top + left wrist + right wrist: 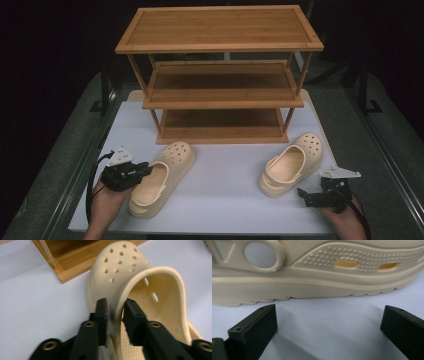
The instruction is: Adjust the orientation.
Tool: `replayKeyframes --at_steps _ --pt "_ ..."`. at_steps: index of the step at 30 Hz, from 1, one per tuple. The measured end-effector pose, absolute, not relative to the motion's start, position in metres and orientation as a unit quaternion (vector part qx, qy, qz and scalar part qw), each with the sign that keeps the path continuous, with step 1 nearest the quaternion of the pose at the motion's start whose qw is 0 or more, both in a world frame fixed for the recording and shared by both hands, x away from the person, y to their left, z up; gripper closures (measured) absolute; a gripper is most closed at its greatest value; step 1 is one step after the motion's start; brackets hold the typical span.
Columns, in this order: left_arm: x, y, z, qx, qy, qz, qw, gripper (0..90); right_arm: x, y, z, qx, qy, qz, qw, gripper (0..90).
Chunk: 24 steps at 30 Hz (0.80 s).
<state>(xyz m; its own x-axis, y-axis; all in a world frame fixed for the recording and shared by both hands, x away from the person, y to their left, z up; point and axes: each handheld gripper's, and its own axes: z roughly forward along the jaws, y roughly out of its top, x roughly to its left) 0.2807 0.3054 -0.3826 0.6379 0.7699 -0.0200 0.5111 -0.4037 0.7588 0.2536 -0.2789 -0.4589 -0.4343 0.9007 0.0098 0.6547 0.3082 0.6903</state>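
- Dark room, white tabletop (225,165), with a three-tier wooden rack (220,75) standing at its far edge.
- Two cream clogs lie in front of the rack, toes toward it: the left clog (160,177) near the left hand, the right clog (292,167) across the tabletop, well apart from it.
- Left claw (145,169) straddles the left clog's side wall (117,302), one pad outside, one inside; the outer pad lies on the wall, a slight gap shows at the inner one, so the pinch looks loose.
- Right claw (303,195) is spread wide and empty, just beside the right clog's sole edge (312,292).
- Judgement: the step in hand is taking hold of the left clog.
- To do it well, seat the wall deep between the pads and close firmly before lifting.
- Soft foam may flex, so the clog could tilt or slip; lift slowly, toe level.
- Bottom shelf (220,132) is nearest, a likely place for the clog.
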Motion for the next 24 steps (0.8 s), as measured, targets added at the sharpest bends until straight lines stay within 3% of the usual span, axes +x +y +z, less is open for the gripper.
replayKeyframes --at_steps 4,12,15,18,21,24 --pt "0.280 0.324 -0.374 0.808 0.401 0.169 0.396 50.0 0.254 -0.279 -0.459 0.495 0.785 0.317 0.194 0.3" --pt "0.278 0.357 -0.374 0.798 0.426 0.178 0.387 29.5 0.253 -0.279 -0.459 0.495 0.785 0.318 0.195 0.3" --pt "0.280 0.371 -0.386 0.796 0.447 0.182 0.365 16.3 0.253 -0.279 -0.459 0.494 0.785 0.318 0.195 0.3" --pt "0.283 0.377 -0.394 0.794 0.459 0.184 0.354 11.8 0.253 -0.279 -0.459 0.494 0.785 0.317 0.195 0.3" --pt "0.290 0.388 -0.412 0.790 0.485 0.176 0.330 0.0 0.253 -0.279 -0.459 0.494 0.785 0.318 0.195 0.3" --pt "0.292 0.389 -0.425 0.797 0.487 0.173 0.313 0.0 0.253 -0.279 -0.459 0.494 0.785 0.318 0.195 0.3"
